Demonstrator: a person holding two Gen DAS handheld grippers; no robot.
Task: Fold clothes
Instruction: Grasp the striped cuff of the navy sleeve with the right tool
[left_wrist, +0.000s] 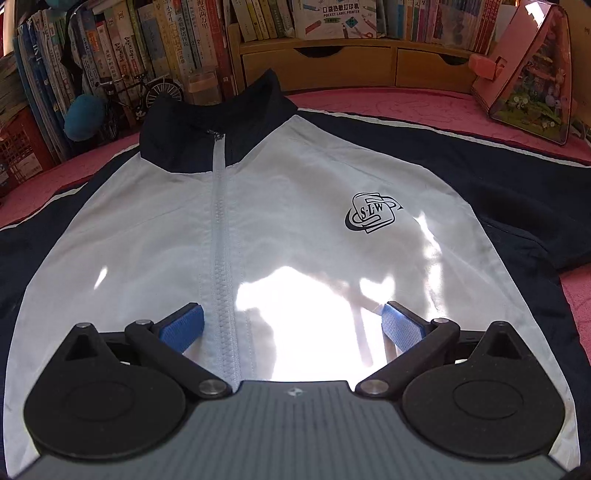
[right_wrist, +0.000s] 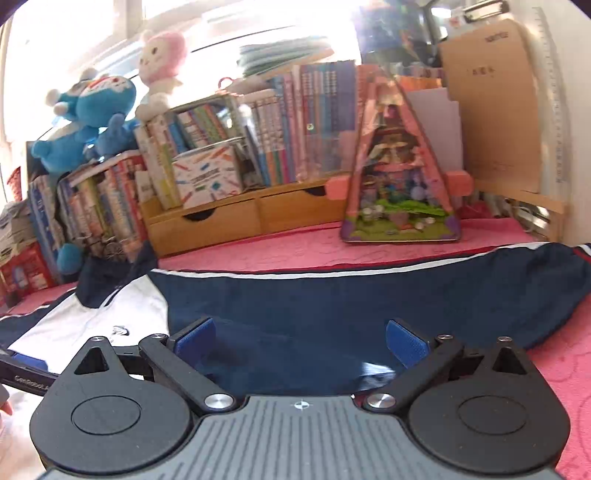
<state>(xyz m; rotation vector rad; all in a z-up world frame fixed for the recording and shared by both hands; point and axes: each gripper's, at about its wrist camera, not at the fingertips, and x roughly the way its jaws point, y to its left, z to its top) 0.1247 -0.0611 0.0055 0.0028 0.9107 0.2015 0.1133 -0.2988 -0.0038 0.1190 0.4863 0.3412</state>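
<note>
A white and navy zip jacket lies flat, front up, on the pink cloth-covered surface. Its collar is at the far side and a black logo marks the chest. My left gripper is open and empty, just above the white front beside the zipper. My right gripper is open and empty over the jacket's navy sleeve, which stretches out to the right. The white front also shows at the left of the right wrist view, with the left gripper's tip at the edge.
Wooden drawers and rows of books line the far side. A pink triangular toy house stands on the cloth at the back right. Plush toys sit on books. A small model bicycle stands near the collar.
</note>
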